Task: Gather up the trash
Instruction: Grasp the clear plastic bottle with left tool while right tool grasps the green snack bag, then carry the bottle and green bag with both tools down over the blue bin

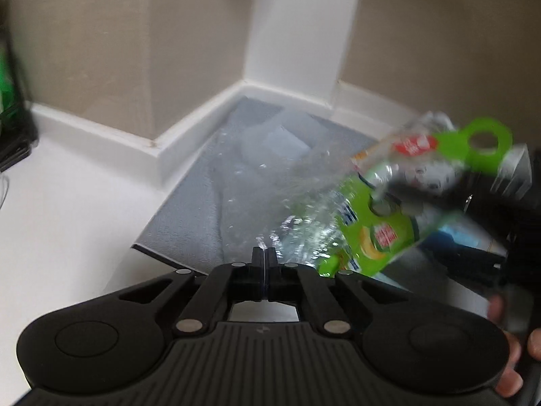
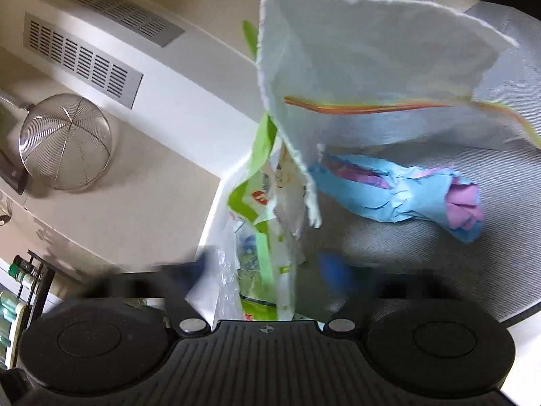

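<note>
A green printed plastic wrapper [image 1: 389,226] with a ring handle hangs blurred above the grey mat [image 1: 189,203]. Clear plastic film [image 1: 304,203] stretches from it down to my left gripper [image 1: 262,257], whose fingers are pressed together on the film's edge. In the right wrist view the same green wrapper [image 2: 260,209] and clear film stand between the blurred fingers of my right gripper [image 2: 267,270], which holds the bundle up. A white paper towel [image 2: 372,67] with a coloured stripe rises from that bundle. Crumpled blue and purple paper [image 2: 405,199] lies on the grey mat [image 2: 473,287].
White counter [image 1: 67,220] borders the mat on the left, with a beige wall and a white column [image 1: 297,34] behind. A metal strainer [image 2: 64,142] hangs below a vent grille [image 2: 81,61]. A bottle rack [image 2: 23,270] stands at the left. A person's hand [image 1: 507,355] shows at the right.
</note>
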Demonstrator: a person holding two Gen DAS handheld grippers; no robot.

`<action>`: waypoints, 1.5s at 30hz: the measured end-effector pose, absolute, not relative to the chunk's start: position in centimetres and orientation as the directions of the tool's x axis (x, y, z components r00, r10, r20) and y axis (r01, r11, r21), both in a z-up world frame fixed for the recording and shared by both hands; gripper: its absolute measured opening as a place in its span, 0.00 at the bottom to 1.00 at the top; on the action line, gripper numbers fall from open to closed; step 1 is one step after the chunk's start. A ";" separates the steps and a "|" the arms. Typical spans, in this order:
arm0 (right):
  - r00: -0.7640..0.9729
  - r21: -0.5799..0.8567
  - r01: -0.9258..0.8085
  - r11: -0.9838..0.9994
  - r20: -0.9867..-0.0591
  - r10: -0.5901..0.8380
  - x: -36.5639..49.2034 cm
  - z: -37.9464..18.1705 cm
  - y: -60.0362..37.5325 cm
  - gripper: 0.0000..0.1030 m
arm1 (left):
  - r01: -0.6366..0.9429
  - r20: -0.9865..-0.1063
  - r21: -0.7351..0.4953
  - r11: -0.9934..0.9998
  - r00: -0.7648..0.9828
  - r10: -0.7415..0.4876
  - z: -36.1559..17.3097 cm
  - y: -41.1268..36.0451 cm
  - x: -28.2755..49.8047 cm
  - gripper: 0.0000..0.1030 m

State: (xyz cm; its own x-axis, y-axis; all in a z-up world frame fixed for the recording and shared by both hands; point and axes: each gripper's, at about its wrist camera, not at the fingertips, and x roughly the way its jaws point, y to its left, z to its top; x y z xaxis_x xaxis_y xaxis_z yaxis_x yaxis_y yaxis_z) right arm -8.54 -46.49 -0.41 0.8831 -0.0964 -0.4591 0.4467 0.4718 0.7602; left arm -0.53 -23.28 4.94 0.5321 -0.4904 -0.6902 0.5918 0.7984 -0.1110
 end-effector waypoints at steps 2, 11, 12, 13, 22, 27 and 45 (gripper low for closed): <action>0.877 0.732 0.452 0.510 -0.469 -0.104 -8.8 0.2 -45.8 0.15 | 0.587 -0.660 -0.119 0.801 0.556 -0.505 5.6 -21.9 -0.9 0.00; 0.939 0.727 0.310 0.613 -0.333 -0.080 -12.7 4.1 -43.3 0.13 | 0.622 -0.555 -0.126 0.773 0.602 -0.574 7.4 -18.9 -2.9 0.75; 0.941 0.705 0.305 0.641 -0.326 -0.089 -12.9 4.6 -42.8 0.13 | 0.625 -0.539 -0.116 0.772 0.613 -0.577 7.1 -19.1 -3.1 0.96; 0.942 0.687 0.300 0.662 -0.321 -0.094 -13.0 5.0 -42.6 0.13 | 0.628 -0.512 -0.079 0.774 0.641 -0.572 6.9 -19.5 -3.6 0.97; 0.936 0.649 0.287 0.705 -0.348 -0.060 -11.5 5.0 -42.7 0.13 | 0.632 -0.672 -0.020 0.775 0.566 -0.478 2.9 -24.6 0.2 0.06; 0.933 0.617 0.294 0.730 -0.349 -0.080 -11.9 4.5 -43.1 0.10 | 0.609 -0.647 -0.036 0.793 0.590 -0.483 2.8 -22.7 -0.4 0.01; 0.994 0.615 0.006 0.789 -0.093 0.065 -23.0 9.6 -37.5 0.09 | 0.485 -0.564 0.097 0.869 0.746 -0.354 10.8 -13.4 -15.3 0.01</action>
